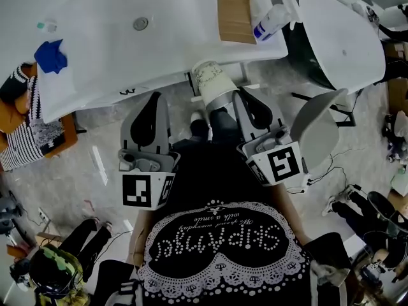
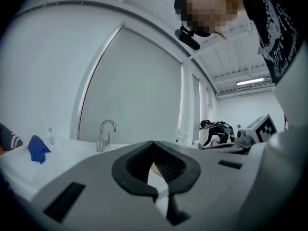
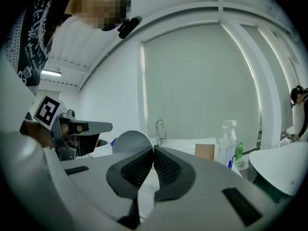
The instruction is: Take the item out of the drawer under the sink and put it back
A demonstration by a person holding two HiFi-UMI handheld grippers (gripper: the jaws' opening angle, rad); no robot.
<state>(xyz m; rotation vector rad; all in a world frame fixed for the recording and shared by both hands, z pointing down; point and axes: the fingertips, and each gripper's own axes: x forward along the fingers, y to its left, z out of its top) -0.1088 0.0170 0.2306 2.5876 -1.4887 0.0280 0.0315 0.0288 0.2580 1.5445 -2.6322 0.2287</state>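
A white printed paper cup (image 1: 213, 81) hangs in the air just in front of the white sink counter (image 1: 166, 53), its mouth turned towards me. My right gripper (image 1: 237, 99) is shut on the cup's right rim. In the right gripper view the cup (image 3: 130, 141) shows as a grey disc just left of the closed jaw tips (image 3: 154, 148). My left gripper (image 1: 156, 97) hovers a little to the left of the cup, apart from it. Its jaws (image 2: 154, 143) are shut with nothing held. The drawer under the sink is hidden from every view.
The counter carries a faucet (image 2: 107, 134), a blue cloth (image 1: 51, 56), a cardboard box (image 1: 236, 11) and a spray bottle (image 1: 271, 21). A white round table (image 1: 344, 43) and a grey chair (image 1: 315, 129) stand at the right. Other people are visible in the room.
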